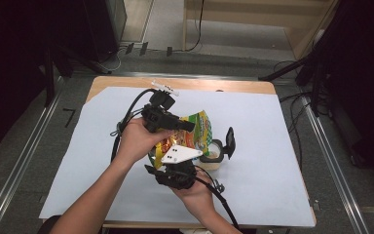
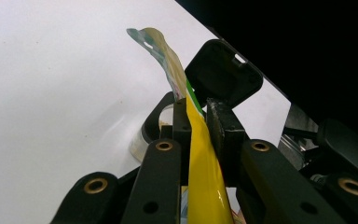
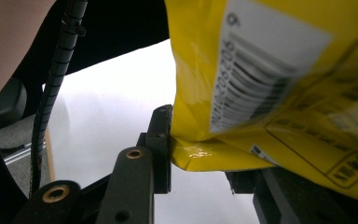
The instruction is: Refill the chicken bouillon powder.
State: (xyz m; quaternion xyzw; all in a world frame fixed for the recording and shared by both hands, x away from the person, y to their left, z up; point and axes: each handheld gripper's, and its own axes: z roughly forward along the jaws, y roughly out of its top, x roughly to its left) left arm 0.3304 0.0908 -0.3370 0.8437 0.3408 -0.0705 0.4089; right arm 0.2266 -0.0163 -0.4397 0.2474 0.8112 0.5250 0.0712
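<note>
- White paper covers the table (image 1: 253, 87), dark floor and cables all round it, pretty bare setup.
- Nearest the person, the right gripper (image 1: 175, 168) sits low at the pouch's bottom end. In the right gripper view its jaws are clamped on the bottom corner of the pouch (image 3: 261, 93), foil pinched flat between them.
- Next out, the left gripper (image 1: 187, 126) has the pouch's upper part. In the left gripper view its jaws are squeezed together on the thin yellow edge (image 2: 203, 172), with the top strip sticking out past the tips and curling over.
- So the pouch (image 1: 195, 134) hangs in the air between the two grippers, long axis running roughly from the near gripper up and away to the far one, tilted rather than level.
- What matters for the next move, I reckon: the cup (image 1: 213, 155) is just beyond and to the right, below the pouch's top end, lid flipped up (looks like a pour is coming). The left gripper is the nearer one to it.
- Pouch itself: glossy yellow foil, green and red print on the front, barcode label on the back, crinkly and floppy, so it'll sag where it isn't held.
</note>
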